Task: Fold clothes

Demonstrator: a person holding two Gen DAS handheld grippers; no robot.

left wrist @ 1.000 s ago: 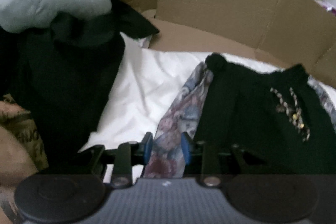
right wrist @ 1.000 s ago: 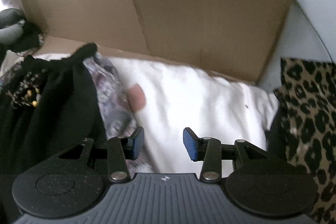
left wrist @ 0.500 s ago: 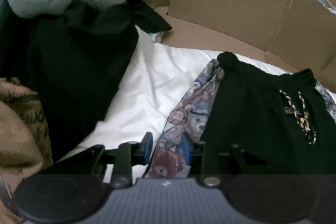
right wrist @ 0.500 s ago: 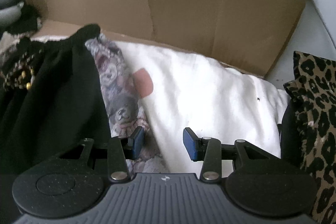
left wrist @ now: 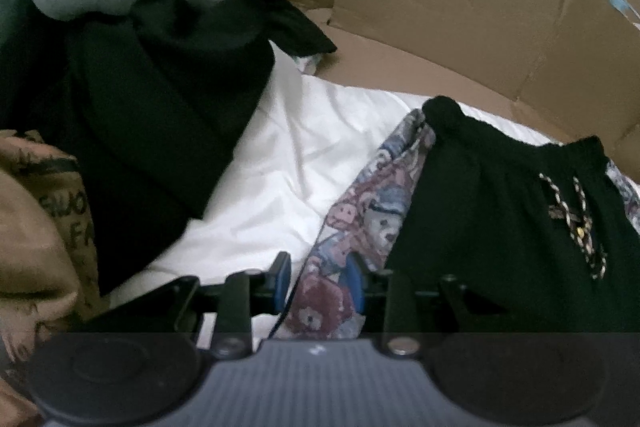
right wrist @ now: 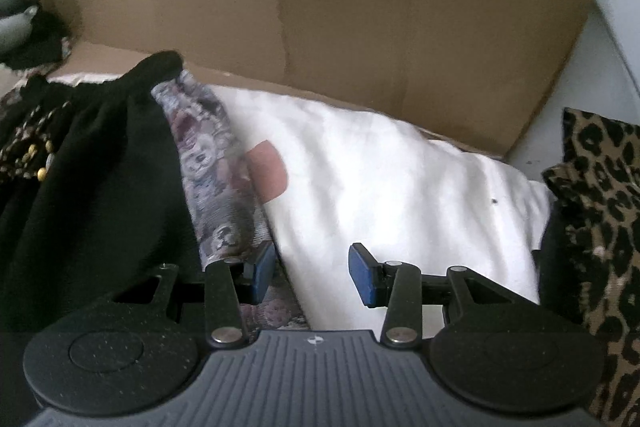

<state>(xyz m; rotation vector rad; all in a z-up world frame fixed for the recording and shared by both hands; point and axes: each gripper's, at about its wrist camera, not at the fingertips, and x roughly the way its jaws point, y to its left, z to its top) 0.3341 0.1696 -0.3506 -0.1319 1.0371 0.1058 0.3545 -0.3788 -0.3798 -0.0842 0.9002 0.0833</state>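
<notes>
Centrally, the teddy-bear print fabric (left wrist: 360,227) under the black shorts (left wrist: 500,219) is flanked by the left gripper (left wrist: 319,283)'s parted fingers at 6 o'clock, while the right gripper (right wrist: 312,271) is held agape over the white sheet (right wrist: 380,187).

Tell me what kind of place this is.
Probably a bedroom or other home room, with clothes laid out on a bed: a rumpled white sheet serves as the work surface, a leopard-print cushion sits at its edge, and a flattened cardboard box stands behind as a backdrop.
</notes>
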